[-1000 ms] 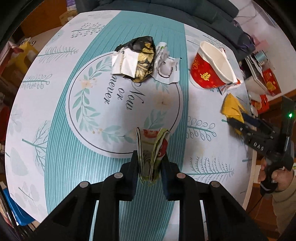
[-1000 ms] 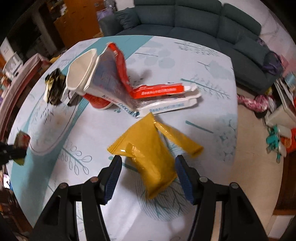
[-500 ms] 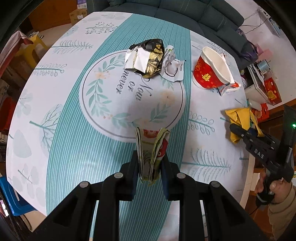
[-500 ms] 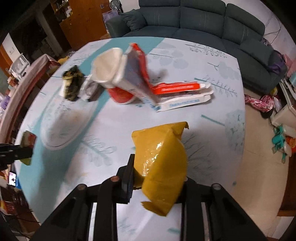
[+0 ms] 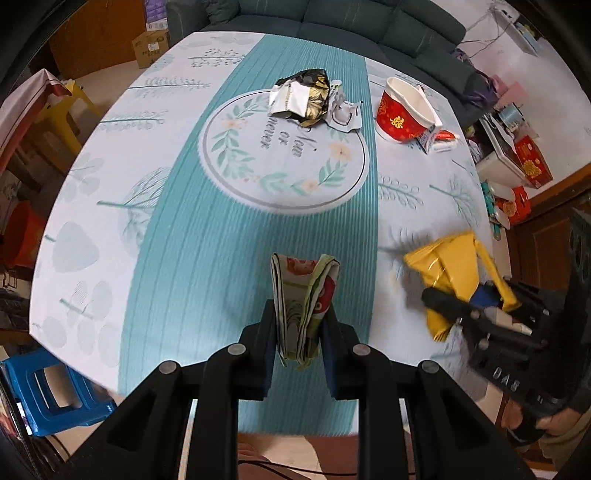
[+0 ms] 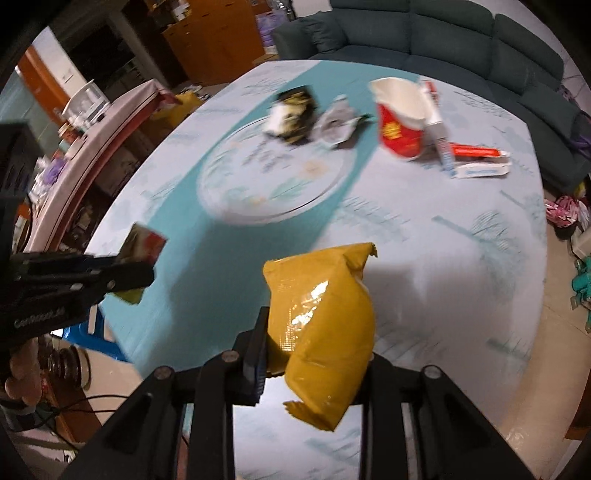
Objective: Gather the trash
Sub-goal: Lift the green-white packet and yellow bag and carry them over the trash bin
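Note:
My left gripper [image 5: 300, 325] is shut on a folded green and red wrapper [image 5: 303, 295], held above the near edge of the round table [image 5: 177, 236]. My right gripper [image 6: 314, 354] is shut on a yellow snack bag [image 6: 321, 314], lifted off the table; the bag also shows in the left wrist view [image 5: 448, 269]. On the far side lie a black and gold wrapper [image 5: 303, 96], a crumpled white wrapper [image 5: 345, 110], a red paper cup [image 5: 400, 112] on its side and a red and white box [image 6: 476, 160].
A dark sofa [image 5: 351, 26] stands behind the table. A blue stool [image 5: 55, 387] stands on the floor at the near left. Boxes and clutter [image 5: 517, 162] sit on the floor at the right. A side counter [image 6: 92, 147] runs along the left.
My right gripper closed on the yellow bag, lifted it off the table and carried it toward the near edge. My left gripper pulled back toward the near edge with its wrapper.

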The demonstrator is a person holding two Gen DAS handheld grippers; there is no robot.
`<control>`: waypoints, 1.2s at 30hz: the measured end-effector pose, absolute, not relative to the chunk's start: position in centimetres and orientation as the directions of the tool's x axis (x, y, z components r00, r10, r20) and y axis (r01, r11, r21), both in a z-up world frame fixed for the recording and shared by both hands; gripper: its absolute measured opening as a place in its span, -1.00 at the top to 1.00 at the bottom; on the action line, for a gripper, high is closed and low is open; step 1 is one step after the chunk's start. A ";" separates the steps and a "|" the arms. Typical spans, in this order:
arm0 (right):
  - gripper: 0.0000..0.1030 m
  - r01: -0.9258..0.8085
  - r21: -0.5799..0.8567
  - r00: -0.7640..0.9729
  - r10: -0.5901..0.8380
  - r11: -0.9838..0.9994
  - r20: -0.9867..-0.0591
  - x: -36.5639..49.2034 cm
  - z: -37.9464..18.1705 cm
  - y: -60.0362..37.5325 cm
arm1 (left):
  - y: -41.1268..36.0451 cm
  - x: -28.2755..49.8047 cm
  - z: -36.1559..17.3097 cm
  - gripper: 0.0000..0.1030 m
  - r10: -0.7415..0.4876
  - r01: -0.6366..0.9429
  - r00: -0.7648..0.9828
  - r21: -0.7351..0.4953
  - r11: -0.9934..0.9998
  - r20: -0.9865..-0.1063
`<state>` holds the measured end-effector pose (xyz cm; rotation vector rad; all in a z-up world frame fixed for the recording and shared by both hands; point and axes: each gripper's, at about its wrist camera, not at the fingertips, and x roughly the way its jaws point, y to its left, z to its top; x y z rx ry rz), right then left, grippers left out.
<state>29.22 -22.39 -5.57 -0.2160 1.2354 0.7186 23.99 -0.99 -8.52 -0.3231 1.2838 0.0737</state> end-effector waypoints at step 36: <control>0.49 -0.212 0.269 0.012 0.277 0.940 -0.961 -1.6 -20.6 -19.2 | -0.8 0.0 -23.9 0.62 -0.319 0.053 0.071 -0.316 0.947 -0.945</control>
